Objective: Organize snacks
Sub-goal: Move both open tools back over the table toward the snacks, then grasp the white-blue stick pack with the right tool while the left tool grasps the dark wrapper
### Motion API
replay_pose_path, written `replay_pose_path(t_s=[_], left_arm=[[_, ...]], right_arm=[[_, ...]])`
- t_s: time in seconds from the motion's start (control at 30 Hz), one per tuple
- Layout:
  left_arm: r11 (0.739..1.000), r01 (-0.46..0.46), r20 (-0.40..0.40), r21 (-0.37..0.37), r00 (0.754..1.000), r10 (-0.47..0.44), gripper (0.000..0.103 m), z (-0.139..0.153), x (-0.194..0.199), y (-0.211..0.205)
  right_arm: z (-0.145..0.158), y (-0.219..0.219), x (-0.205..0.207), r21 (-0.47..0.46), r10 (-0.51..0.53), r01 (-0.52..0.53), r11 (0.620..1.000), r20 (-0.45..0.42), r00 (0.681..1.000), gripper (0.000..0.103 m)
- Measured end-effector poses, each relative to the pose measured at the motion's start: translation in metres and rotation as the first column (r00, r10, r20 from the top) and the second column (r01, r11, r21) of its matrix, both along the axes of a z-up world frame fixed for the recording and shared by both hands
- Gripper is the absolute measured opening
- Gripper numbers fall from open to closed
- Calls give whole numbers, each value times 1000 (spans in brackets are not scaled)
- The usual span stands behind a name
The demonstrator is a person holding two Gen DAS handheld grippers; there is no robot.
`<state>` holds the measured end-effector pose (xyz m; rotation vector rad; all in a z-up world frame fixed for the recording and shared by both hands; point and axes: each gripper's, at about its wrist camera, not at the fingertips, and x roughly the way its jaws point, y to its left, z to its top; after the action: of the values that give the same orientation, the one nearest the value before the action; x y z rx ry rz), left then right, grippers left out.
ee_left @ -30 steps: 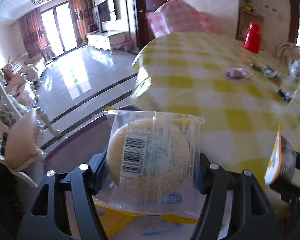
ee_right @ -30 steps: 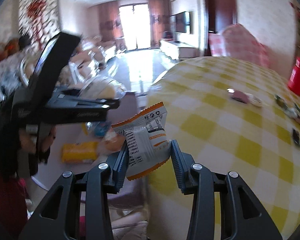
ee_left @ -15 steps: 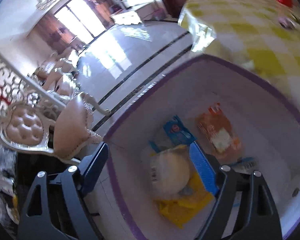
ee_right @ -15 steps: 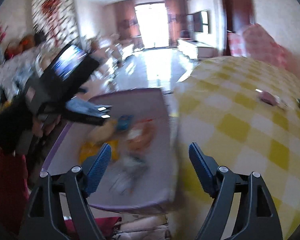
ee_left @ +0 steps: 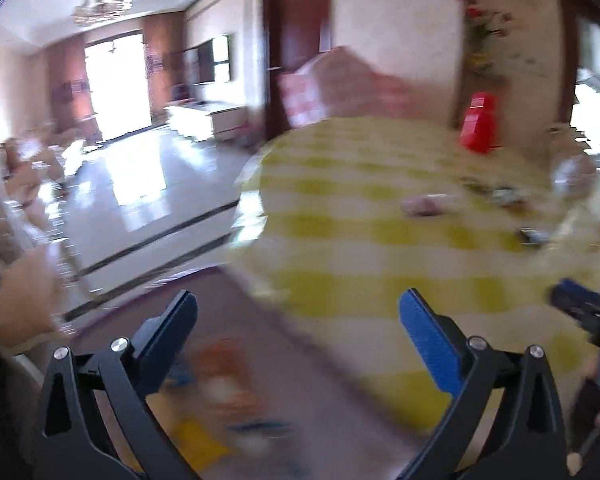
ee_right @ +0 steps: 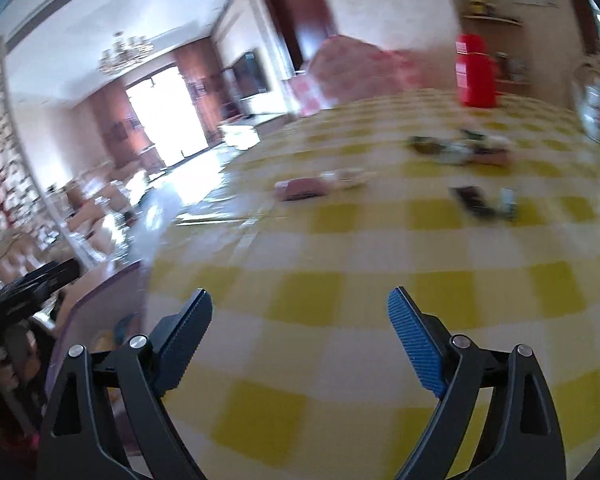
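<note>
My left gripper (ee_left: 298, 296) hangs over the near rim of a purple-edged white bin (ee_left: 168, 284). Its jaws are opening and nothing is between them. Blurred snack packets (ee_left: 220, 364), orange and yellow, lie inside the bin. My right gripper (ee_right: 300, 293) hovers over the yellow-checked table (ee_right: 380, 260). Its jaws are opening too, and they are empty. On the cloth ahead lie a pink packet (ee_right: 304, 188), two small dark packets (ee_right: 474, 198) and a cluster of wrappers (ee_right: 456, 146). The bin's edge (ee_right: 100, 284) shows at the lower left in the right wrist view.
A red container (ee_right: 474, 72) and a white patterned jug (ee_right: 596, 108) stand at the table's far side. A pink checked chair (ee_left: 332, 84) is behind the table. Glossy floor and padded chairs (ee_left: 24, 292) lie to the left. Both views are motion-blurred.
Both grippers opened and let go: the round cake and the orange-and-white packet dropped into the bin. Both then swung up and away from the bin toward the table.
</note>
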<state>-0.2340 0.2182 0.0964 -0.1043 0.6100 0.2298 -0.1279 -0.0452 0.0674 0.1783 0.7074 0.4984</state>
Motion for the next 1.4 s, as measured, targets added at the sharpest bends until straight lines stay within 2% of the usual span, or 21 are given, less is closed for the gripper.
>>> replay_pose_path(t_s=[0.13, 0.2, 0.33, 0.43, 0.5, 0.6, 0.7, 0.77, 0.83, 0.9, 0.97, 1.07, 1.13, 1.2, 1.23, 1.3, 1.4], left_arm=[[986, 150, -29, -70, 988, -152, 101, -5, 32, -54], [980, 180, -47, -87, 982, -184, 101, -5, 48, -83], [983, 151, -75, -102, 984, -159, 101, -14, 91, -108], [979, 97, -115, -177, 986, -118, 101, -24, 125, -119], [969, 93, -114, -229, 986, -122, 101, -29, 152, -134], [962, 100, -109, -254, 985, -131, 101, -39, 181, -152], [952, 72, -88, -297, 991, -103, 101, -48, 211, -166], [942, 43, -54, -334, 996, -65, 101, -56, 226, -171], [928, 33, -30, -371, 998, -47, 101, -65, 233, -172], [909, 33, -55, -416, 997, -61, 101, -74, 243, -171], [887, 42, -55, -461, 996, -75, 101, -74, 248, -168], [894, 18, -28, -447, 999, -34, 101, -67, 251, -170], [899, 43, -38, -436, 997, -66, 101, -64, 260, -181], [907, 64, -55, -416, 994, -96, 101, -64, 267, -194], [911, 78, -67, -404, 991, -114, 101, -65, 270, -202], [925, 91, -104, -370, 985, -139, 101, -69, 277, -218], [940, 113, -144, -322, 975, -167, 101, -74, 283, -239]], right_arm=[[-12, -53, 21, -39, -161, 159, 987, -67, 985, 87], [-16, -74, 31, -31, -206, 204, 978, -102, 973, 87], [-24, -111, 60, -42, -290, 287, 957, -123, 949, 87], [-33, -133, 82, -41, -344, 342, 939, -160, 925, 86], [-38, -139, 101, -87, -364, 354, 931, -195, 911, 85], [-34, -138, 125, -143, -386, 365, 920, -158, 909, 72], [-35, -136, 151, -122, -366, 352, 928, -124, 922, 61], [-39, -132, 163, -120, -363, 350, 929, -121, 924, 49], [-47, -129, 173, -131, -352, 336, 933, -128, 927, 46], [-52, -123, 179, -164, -334, 310, 937, -153, 930, 41], [-50, -114, 182, -207, -324, 294, 933, -127, 938, 41], [-53, -101, 188, -289, -310, 262, 921, -134, 941, 40], [-60, -97, 194, -318, -299, 235, 918, -170, 939, 39], [-60, -95, 194, -342, -271, 206, 917, -157, 950, 20], [-59, -97, 191, -344, -260, 197, 918, -147, 955, 14], [-51, -108, 184, -333, -254, 208, 920, -102, 962, 14], [-34, -137, 168, -273, -294, 268, 924, -58, 954, 14]])
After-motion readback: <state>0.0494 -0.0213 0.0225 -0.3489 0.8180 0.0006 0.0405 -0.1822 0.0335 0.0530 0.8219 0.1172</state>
